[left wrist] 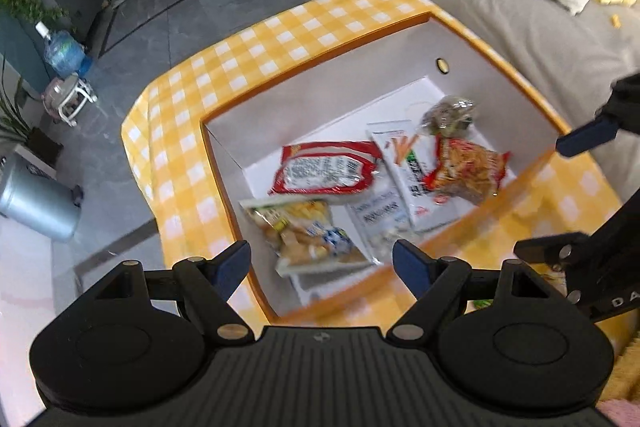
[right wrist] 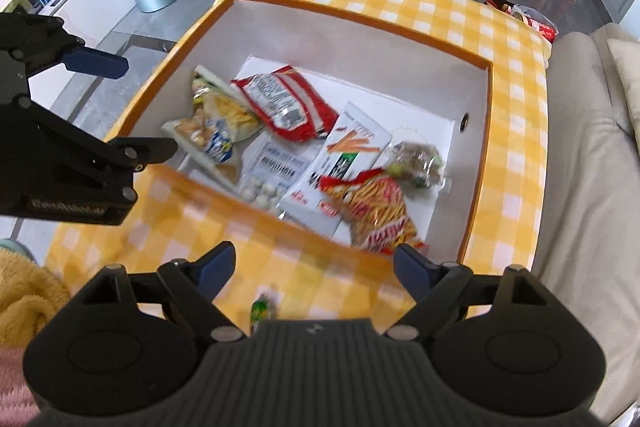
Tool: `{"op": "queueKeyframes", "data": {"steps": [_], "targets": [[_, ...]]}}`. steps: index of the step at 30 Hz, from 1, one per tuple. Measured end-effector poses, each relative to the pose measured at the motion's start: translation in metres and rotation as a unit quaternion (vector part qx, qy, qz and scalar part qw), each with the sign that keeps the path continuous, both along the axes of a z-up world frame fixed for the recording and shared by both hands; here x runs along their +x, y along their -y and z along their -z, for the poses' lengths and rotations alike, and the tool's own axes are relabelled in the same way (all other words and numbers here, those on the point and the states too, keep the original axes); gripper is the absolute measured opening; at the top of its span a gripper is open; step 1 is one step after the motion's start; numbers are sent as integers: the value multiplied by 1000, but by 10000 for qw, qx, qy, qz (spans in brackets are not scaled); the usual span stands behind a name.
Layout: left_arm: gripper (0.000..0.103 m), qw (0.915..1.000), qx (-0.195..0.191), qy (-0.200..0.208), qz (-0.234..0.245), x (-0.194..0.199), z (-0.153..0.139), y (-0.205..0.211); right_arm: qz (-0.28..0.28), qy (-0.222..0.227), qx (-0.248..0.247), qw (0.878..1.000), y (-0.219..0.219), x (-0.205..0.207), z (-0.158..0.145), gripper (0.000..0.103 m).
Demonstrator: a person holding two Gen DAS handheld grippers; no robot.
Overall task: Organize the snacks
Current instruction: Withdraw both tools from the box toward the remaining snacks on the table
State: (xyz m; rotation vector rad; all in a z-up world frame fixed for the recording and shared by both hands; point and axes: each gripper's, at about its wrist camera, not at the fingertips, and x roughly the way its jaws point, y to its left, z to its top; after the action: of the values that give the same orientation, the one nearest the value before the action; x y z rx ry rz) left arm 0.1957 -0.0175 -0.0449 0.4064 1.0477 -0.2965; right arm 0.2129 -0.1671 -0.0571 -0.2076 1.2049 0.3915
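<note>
The left gripper (left wrist: 322,269) hangs above the near-left corner of the recessed white compartment (left wrist: 320,95), its blue-tipped jaws spread wide with nothing between them. The right gripper (right wrist: 314,267) is likewise wide open and empty, poised over the yellow-checked tabletop (right wrist: 240,239) along the near edge of that compartment; a small green-wrapped item (right wrist: 262,309) lies on the cloth just under it, too blurred to identify.

All the other snacks sit inside the compartment, on white paper lining its floor. Against the left wall lies a yellow-and-blue packet (right wrist: 216,131), overlapped at its far end by a red-and-white packet (right wrist: 284,103). Near the middle, a clear bag of small white round sweets (right wrist: 266,179) rests by the near edge, beside a long white pouch with orange sticks printed on it (right wrist: 348,147). An orange-red noodle-snack packet (right wrist: 376,215) lies across that pouch's near end, toward the near-right corner. Just beyond it sits a crumpled clear bag with brown and green contents (right wrist: 416,161), close to the right wall, where a small round hole (right wrist: 464,121) shows.

A beige sofa (left wrist: 540,27) runs along the table's right edge.
</note>
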Motion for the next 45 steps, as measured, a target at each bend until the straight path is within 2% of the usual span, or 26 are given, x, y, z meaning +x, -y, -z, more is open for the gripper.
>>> {"op": "queueKeyframes", "data": {"steps": [11,20,25,29,34,39,42,45], "targets": [[94,9996,-180,212,76,-79,12,-5,139,141,235,9995,7,-84,6,83],[94,9976,-608,-5,-341,-124,36,-6,524,24,347,9980,18,-139,29,83],[94,9929,-995,-146,-632,-142,45,-6,778,46,335,9964,25,-163,41,80],[93,9896,-1150,-243,-826,-154,54,-5,1091,124,376,9932,33,-175,49,80],[88,9856,-1269,-380,-1051,-166,69,-5,1746,141,731,9818,51,-189,60,76],[83,9842,-1261,-473,-1145,-166,78,-6,2141,-5,954,9721,61,-189,71,67],[78,9831,-1251,-517,-1233,-161,83,-6,2258,-220,1157,9670,64,-185,82,57],[74,9823,-1244,-555,-1284,-157,87,-7,2416,-351,1220,9620,67,-182,90,55]]}}
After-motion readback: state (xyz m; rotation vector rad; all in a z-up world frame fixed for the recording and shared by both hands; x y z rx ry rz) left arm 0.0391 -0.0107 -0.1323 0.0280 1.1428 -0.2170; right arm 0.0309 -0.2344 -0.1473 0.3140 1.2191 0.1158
